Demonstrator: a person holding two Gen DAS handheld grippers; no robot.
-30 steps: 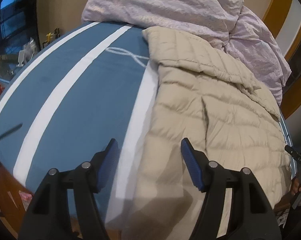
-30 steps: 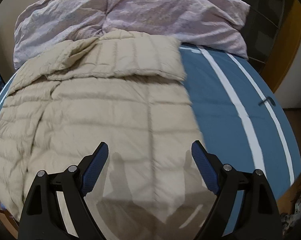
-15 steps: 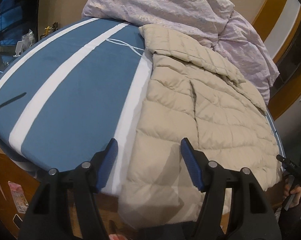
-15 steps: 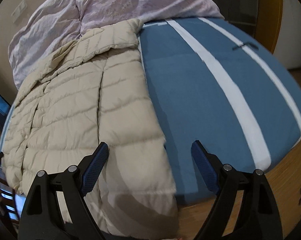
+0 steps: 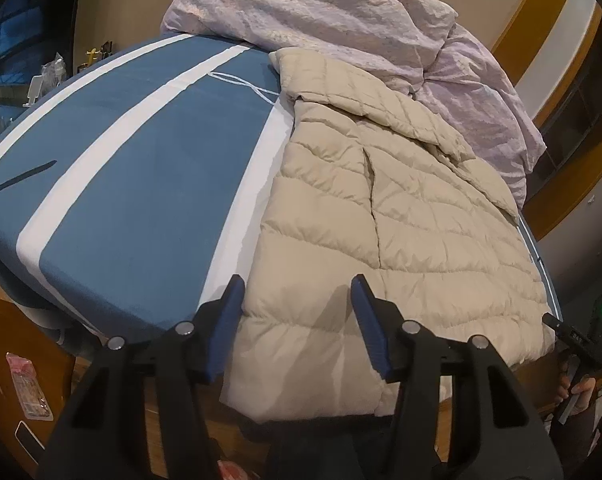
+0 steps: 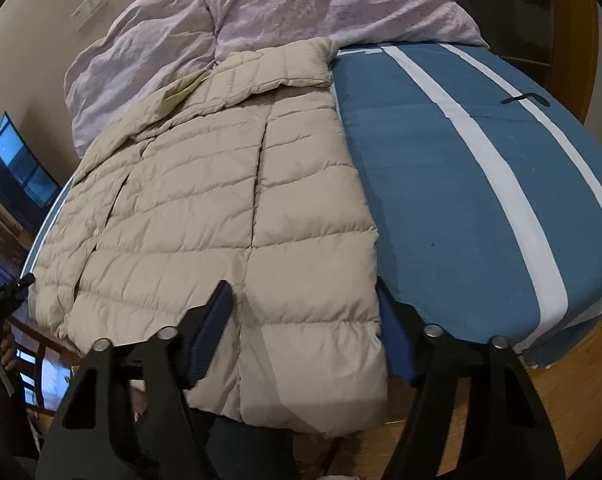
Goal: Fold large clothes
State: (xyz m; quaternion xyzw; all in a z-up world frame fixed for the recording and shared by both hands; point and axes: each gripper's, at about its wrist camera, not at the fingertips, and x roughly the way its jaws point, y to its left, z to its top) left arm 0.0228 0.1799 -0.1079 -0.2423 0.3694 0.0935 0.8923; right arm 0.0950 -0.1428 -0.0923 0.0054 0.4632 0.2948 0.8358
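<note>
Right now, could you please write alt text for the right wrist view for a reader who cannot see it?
A beige quilted puffer jacket lies flat on a blue bed cover with white stripes, its hem hanging over the near edge between the right gripper's closing blue pads. A crumpled lilac duvet is heaped behind it.

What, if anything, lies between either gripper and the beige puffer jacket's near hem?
Nothing visible. The left gripper and right gripper both have jaws open astride the hem of the puffer jacket, which has just been closing in between them.
</note>
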